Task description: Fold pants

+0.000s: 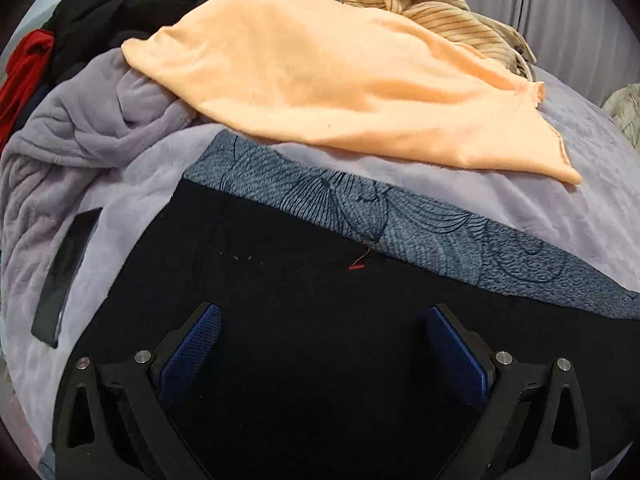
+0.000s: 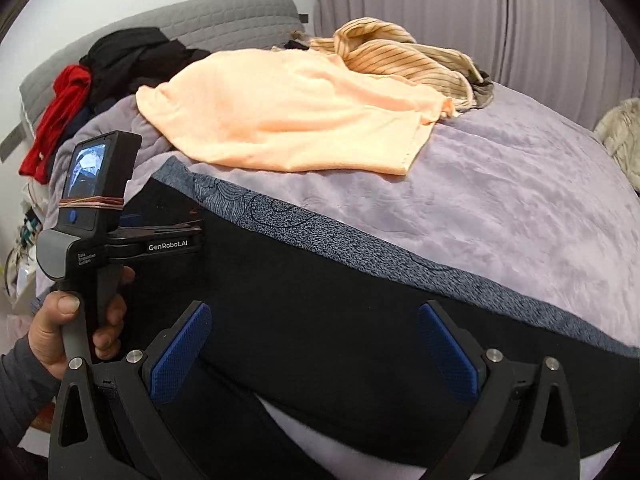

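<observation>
Pants (image 1: 280, 300), black with a patterned blue-grey band (image 1: 360, 204) along their far edge, lie flat on the lilac blanket (image 1: 520, 184) in the left wrist view, filling six o'clock under the left gripper (image 1: 324, 344), whose fingers are spread wide and hold nothing, probably ready to take cloth for a fold. In the right wrist view the right gripper (image 2: 316, 344) hangs likewise splayed over the pants, while at nine o'clock a hand (image 2: 60, 328) grips the left gripper's handle, and an orange cloth (image 2: 288, 120) sits at twelve o'clock, apart from the pants.
</observation>
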`<state>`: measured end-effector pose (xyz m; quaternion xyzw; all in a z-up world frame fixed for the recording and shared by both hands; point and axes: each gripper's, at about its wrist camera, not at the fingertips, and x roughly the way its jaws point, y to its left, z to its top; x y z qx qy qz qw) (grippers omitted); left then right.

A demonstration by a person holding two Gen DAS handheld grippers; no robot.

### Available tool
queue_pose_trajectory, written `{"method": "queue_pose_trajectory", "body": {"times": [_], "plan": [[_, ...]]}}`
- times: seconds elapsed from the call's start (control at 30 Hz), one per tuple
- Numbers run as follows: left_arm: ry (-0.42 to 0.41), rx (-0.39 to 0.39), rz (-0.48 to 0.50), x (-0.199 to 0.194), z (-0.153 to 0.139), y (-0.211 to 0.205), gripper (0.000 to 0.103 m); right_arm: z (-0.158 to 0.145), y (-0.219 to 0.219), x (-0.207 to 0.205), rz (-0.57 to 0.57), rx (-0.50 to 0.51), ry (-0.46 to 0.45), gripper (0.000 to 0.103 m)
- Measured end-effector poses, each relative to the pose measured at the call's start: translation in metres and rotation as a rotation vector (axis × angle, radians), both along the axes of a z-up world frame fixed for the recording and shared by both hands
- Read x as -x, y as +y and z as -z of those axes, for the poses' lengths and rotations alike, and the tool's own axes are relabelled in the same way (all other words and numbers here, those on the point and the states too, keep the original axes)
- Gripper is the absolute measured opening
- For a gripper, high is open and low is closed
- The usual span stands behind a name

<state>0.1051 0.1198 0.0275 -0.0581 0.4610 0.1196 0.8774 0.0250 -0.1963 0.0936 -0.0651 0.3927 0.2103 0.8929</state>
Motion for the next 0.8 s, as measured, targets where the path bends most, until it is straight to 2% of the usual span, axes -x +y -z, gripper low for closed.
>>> {"method": "queue_pose_trajectory", "body": {"times": [0.03, 0.23, 0.57, 0.67, 0.8], "plan": [[-0.005, 0.01, -0.006, 0.002, 0.004, 0.002, 0.103, 0.003, 0.018, -0.018, -0.01, 0.017, 0.007, 0.103], [-0.063, 0.0, -0.01, 0.011, 0.005, 0.0, 0.103, 0.024, 0.039, -0.061, -0.104, 0.091, 0.033, 0.103], [-0.08, -0.001, -0.008, 0.01, 0.005, -0.004, 0.103, 0.036, 0.071, -0.095, -0.228, 0.196, 0.03, 0.103], [-0.104, 0.005, 0.029, 0.011, -0.001, -0.008, 0.103, 0.039, 0.076, -0.101, -0.272, 0.209, 0.034, 0.103], [-0.141, -0.003, 0.148, 0.0, -0.017, -0.022, 0.103, 0.042, 0.079, -0.114, -0.332, 0.2, 0.061, 0.103]]}}
